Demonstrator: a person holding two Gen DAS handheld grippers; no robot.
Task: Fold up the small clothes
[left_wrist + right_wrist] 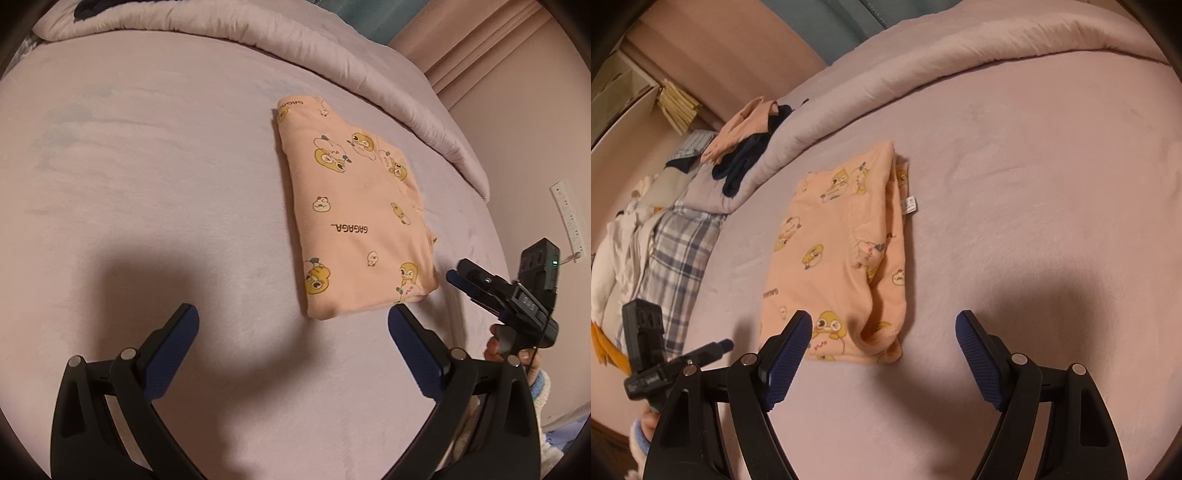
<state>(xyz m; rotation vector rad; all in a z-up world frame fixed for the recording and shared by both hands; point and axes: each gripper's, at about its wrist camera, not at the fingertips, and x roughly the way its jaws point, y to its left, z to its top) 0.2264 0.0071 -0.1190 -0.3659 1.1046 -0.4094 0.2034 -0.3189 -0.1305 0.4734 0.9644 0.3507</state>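
A small peach garment (354,218) printed with yellow cartoon figures lies folded into a flat rectangle on the pink bed sheet (147,166). In the right wrist view the same garment (846,251) shows layered folds and a white label on its right edge. My left gripper (293,325) hovers open just short of the garment's near edge, nothing between its blue pads. My right gripper (882,328) is also open, its left pad over the garment's near corner without pressing it. The right gripper (461,277) appears beside the garment's right corner in the left wrist view.
A rolled pink quilt (332,62) runs along the far side of the bed. Loose clothes (746,144) lie piled on the quilt, with a plaid cloth (676,254) and white items to the left. A white power strip (569,218) hangs on the wall.
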